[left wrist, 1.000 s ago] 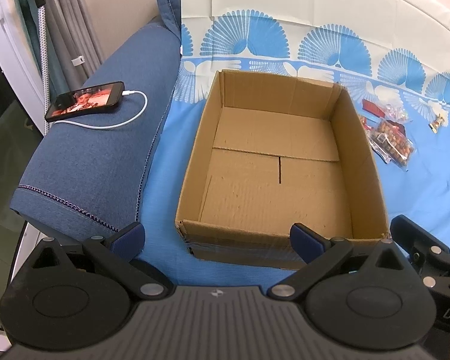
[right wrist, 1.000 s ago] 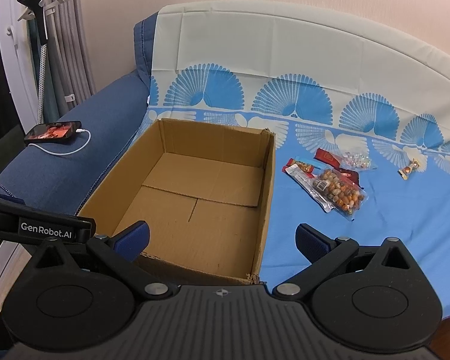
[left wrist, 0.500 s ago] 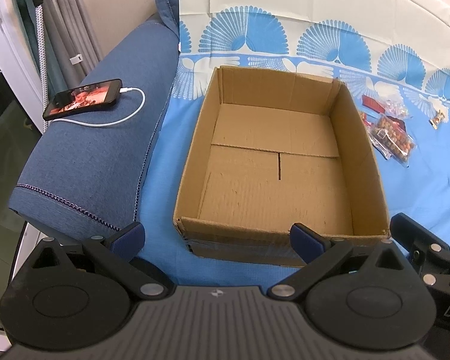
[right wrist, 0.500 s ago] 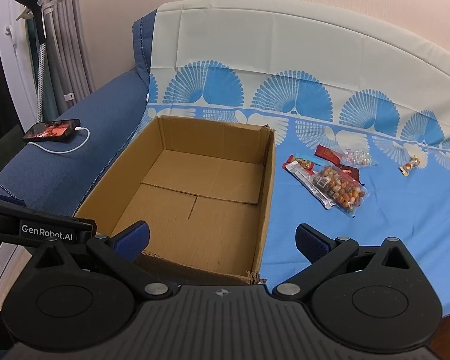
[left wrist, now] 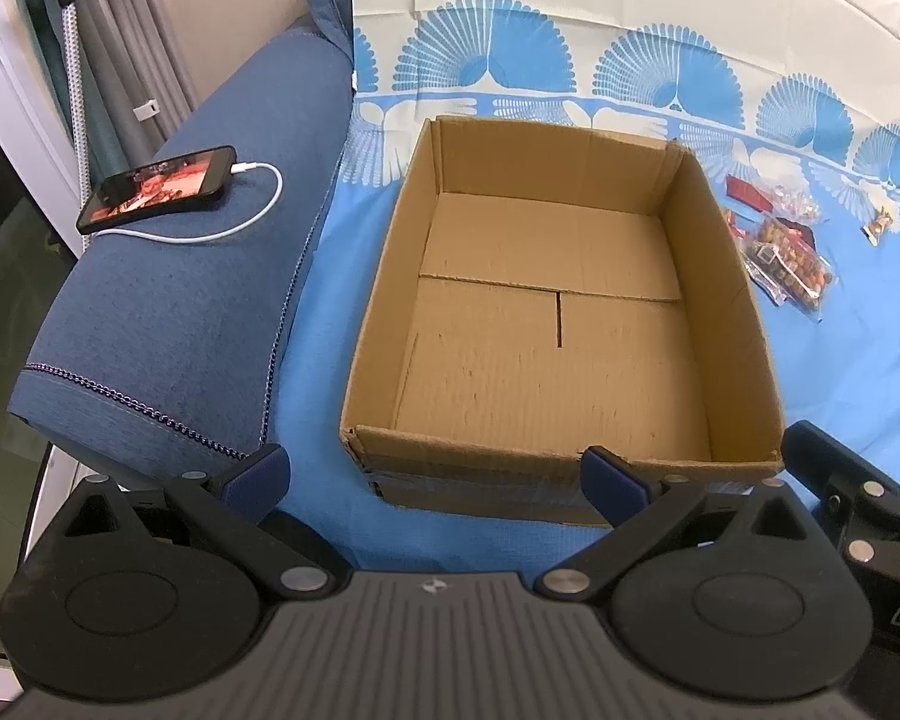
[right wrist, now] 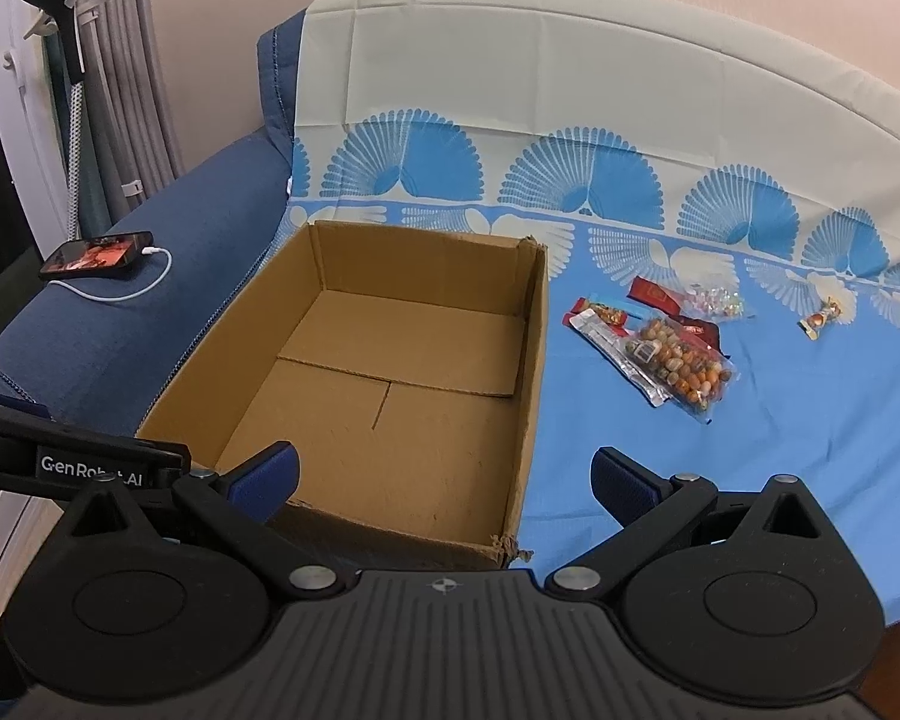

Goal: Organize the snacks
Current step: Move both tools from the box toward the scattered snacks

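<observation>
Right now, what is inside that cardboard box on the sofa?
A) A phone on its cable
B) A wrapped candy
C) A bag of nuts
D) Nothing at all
D: the cardboard box shows only its bare floor, while the snack packets lie outside on the blue cloth.

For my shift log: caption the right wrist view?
Open right gripper faces empty cardboard box; snack packets lie beside it.

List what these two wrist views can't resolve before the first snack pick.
- Snack pile, left wrist view: near edge hidden behind the cardboard box wall.
- Packet labels, right wrist view: too small to read.
- Small wrapped candy: too small to identify.
- Phone screen: too small to read.
</observation>
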A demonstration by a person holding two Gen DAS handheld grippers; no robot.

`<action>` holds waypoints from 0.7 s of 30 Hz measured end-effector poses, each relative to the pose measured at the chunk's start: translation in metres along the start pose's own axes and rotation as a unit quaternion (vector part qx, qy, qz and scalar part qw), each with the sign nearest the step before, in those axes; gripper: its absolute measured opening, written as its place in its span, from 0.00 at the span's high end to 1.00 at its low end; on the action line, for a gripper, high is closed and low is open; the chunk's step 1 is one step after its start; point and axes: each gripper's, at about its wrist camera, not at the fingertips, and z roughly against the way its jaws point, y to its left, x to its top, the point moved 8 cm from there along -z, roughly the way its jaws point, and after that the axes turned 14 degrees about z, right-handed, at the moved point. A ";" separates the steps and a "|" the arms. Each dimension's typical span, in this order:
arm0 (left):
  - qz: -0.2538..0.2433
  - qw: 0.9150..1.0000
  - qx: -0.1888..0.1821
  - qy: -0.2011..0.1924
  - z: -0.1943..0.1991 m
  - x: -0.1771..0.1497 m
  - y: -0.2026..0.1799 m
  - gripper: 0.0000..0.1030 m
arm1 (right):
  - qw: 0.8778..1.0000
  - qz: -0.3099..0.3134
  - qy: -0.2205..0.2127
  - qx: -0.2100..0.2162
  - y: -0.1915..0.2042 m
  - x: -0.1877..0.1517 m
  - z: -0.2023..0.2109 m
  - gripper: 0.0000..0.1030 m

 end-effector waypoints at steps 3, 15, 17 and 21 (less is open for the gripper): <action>-0.001 1.000 0.002 0.004 -0.003 -0.001 -0.001 0.00 | 1.000 -0.007 0.011 0.005 0.000 0.001 -0.005 0.00; -0.005 1.000 0.011 0.020 -0.026 0.008 -0.003 0.00 | 0.999 -0.011 0.043 0.006 -0.006 -0.007 -0.028 0.00; 0.002 1.000 0.020 0.021 -0.034 0.013 0.001 0.00 | 0.998 -0.017 0.057 -0.003 -0.015 -0.010 -0.039 0.00; 0.016 0.999 0.039 0.031 -0.056 0.024 0.009 0.00 | 0.997 -0.014 0.065 -0.023 -0.032 -0.014 -0.071 0.00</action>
